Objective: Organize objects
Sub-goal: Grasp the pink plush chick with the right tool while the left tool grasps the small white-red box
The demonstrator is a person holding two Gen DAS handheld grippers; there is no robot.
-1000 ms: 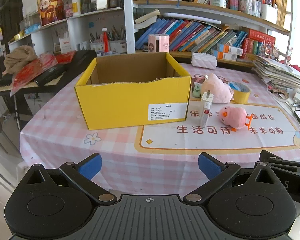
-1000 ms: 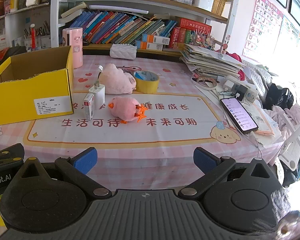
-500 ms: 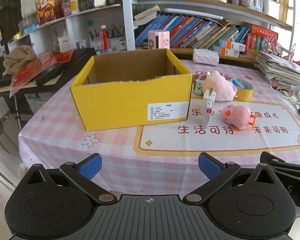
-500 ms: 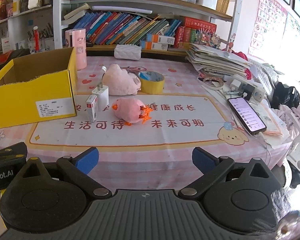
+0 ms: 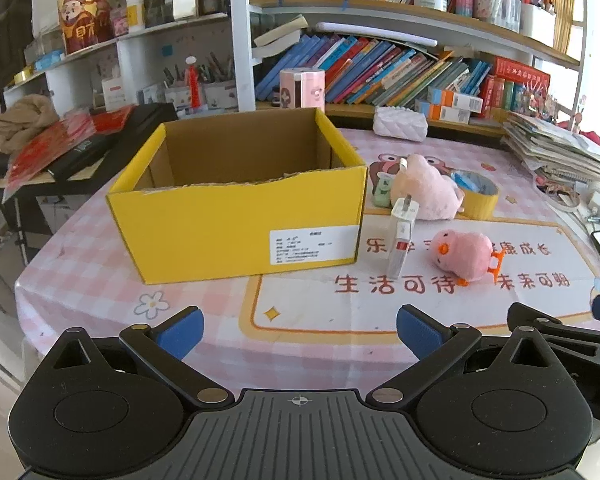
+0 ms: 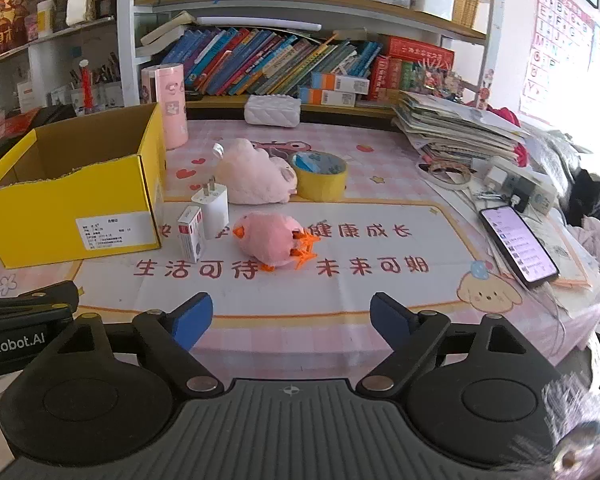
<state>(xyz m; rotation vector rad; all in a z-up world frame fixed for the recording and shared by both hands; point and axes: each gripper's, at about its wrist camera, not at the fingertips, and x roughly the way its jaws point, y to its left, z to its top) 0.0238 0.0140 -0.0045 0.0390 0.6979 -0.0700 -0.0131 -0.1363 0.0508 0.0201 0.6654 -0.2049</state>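
Note:
An open yellow cardboard box (image 5: pixel 240 220) (image 6: pixel 72 216) stands on the pink checked tablecloth (image 5: pixel 80 264). Right of it stand a small white carton (image 6: pixel 191 239) (image 5: pixel 399 246) and a white plug charger (image 6: pixel 212 210). A pink chick toy (image 6: pixel 272 244) (image 5: pixel 466 254) lies on the printed mat. Behind it are a pale pink plush (image 6: pixel 252 178) (image 5: pixel 426 190) and a yellow tape roll (image 6: pixel 320 176) (image 5: pixel 476 196). My left gripper (image 5: pixel 298 330) is open and empty before the box. My right gripper (image 6: pixel 290 320) is open and empty before the chick.
A phone (image 6: pixel 518 246) lies at the right table edge by a cable and adapters (image 6: pixel 516 188). A stack of papers (image 6: pixel 456 132), a white pouch (image 6: pixel 274 110) and a pink cylinder (image 6: pixel 170 104) stand at the back. Bookshelves (image 6: pixel 284 60) rise behind.
Both grippers have moved forward toward the table; the box and the toys look larger and nearer. Both stay open and empty.

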